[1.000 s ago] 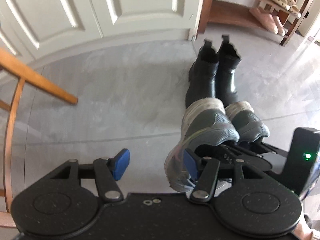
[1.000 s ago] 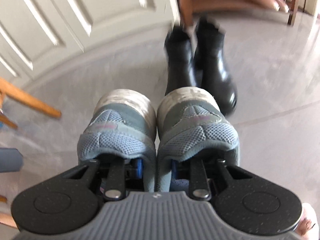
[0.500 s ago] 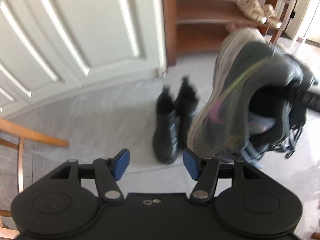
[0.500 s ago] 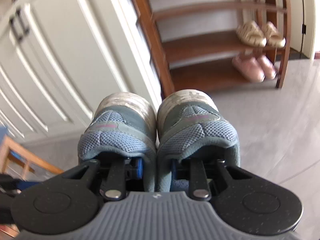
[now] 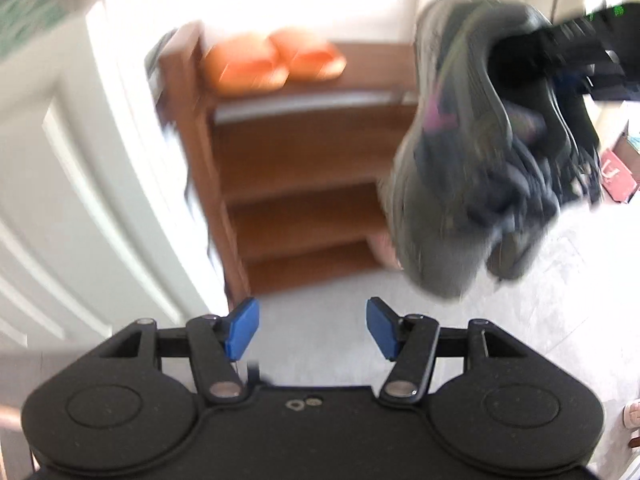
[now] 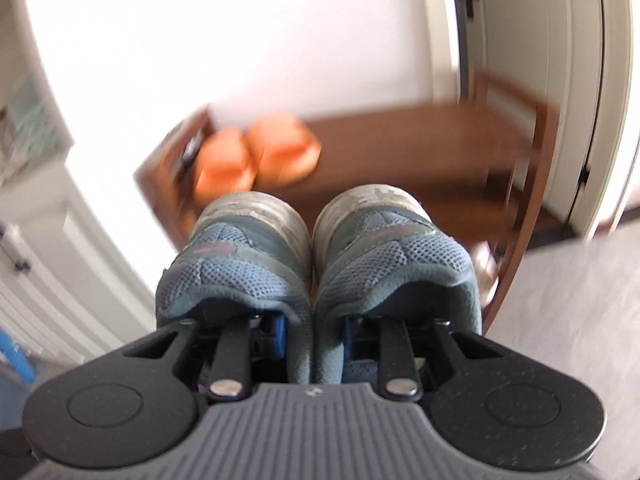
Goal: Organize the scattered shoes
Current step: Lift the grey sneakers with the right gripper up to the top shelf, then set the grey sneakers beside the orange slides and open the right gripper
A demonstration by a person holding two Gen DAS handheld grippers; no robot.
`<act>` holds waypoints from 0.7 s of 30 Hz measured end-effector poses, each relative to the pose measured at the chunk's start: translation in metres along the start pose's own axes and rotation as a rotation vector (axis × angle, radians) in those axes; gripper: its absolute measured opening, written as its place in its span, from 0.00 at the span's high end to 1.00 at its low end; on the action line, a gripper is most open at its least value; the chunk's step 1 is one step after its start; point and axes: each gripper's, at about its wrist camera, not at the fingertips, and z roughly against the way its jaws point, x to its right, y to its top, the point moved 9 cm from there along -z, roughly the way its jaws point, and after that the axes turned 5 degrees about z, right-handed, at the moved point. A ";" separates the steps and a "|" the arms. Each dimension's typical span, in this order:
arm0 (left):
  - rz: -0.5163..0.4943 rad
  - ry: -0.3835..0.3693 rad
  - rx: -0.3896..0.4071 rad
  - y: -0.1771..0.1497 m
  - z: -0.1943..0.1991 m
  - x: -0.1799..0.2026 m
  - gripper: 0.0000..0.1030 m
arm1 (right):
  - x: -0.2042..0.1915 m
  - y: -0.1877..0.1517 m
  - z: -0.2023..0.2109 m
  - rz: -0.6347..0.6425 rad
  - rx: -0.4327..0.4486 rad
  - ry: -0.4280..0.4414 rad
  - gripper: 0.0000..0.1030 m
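Since a second ago the grey sneakers have been lifted off the floor, where they lay beside a pair of black boots; the boots are no longer in view, and both cameras are now turned towards the wooden shoe rack. No change is seen in either gripper's opening.

In the right wrist view, the right gripper is clamped on the pair: one blue-padded finger is slipped inside each shoe, and the two inner heel walls are pinched together between them. The collars are of blue-grey open mesh, padded and rounded, edged in darker grey with a faint pink line; the heel soles are pale, scuffed and curved. The pair is held in the air in front of the rack.

In the left wrist view, the left gripper is seen with its flat blue pads spread apart and nothing between them; its body is of matt black speckled plastic with round pivot housings. The sneakers are shown from the side at upper right, toes hanging downward, laces dangling, much blurred.

Beyond them the rack is seen, of reddish-brown wood with flat tiered shelves and a square post. A pair of orange slippers, smooth and rounded, is set on its top shelf. A white panelled door stands to the left, over a pale grey mottled floor.
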 end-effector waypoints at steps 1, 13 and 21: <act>-0.010 -0.020 0.007 0.018 -0.007 0.004 0.42 | 0.012 0.028 -0.007 -0.004 0.010 -0.012 0.72; 0.003 -0.009 -0.073 0.155 -0.102 0.016 0.42 | 0.071 0.218 -0.192 0.041 -0.133 -0.067 0.72; 0.119 0.052 -0.139 0.229 -0.132 0.016 0.42 | 0.072 0.253 -0.298 0.118 -0.368 -0.064 0.72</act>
